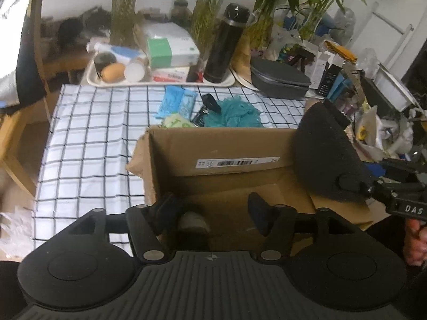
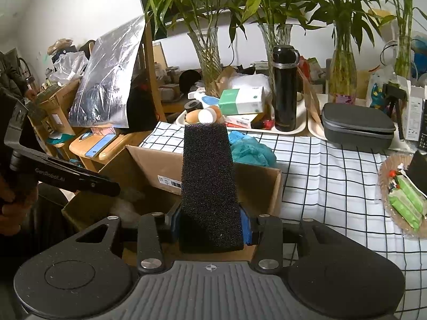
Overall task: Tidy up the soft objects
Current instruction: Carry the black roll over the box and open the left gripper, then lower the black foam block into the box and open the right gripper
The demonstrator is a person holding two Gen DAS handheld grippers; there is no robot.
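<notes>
An open cardboard box point(image 1: 218, 144) stands on the checked tablecloth. My left gripper point(image 1: 213, 210) hangs over its inside with the jaws open. A greyish soft lump point(image 1: 193, 222) lies in the box beside the left finger, and the right finger stands apart from it. My right gripper point(image 2: 210, 229) is shut on a black foam block point(image 2: 208, 186), held upright over the box's near right side. The same foam block point(image 1: 325, 154) shows at the right in the left wrist view. Behind the box lie a teal mesh pouf point(image 1: 234, 113), a blue crumpled piece point(image 1: 176, 101) and a pale green one point(image 1: 177, 121).
A tray point(image 1: 90, 76) at the back holds a black flask point(image 1: 226, 42), a tissue box and eggs. A grey case point(image 2: 357, 122) and glass vases with plants stand behind. A woven plate point(image 2: 387, 165) with green packets sits at the right. A wooden stool with a phone point(image 2: 100, 145) stands left of the table.
</notes>
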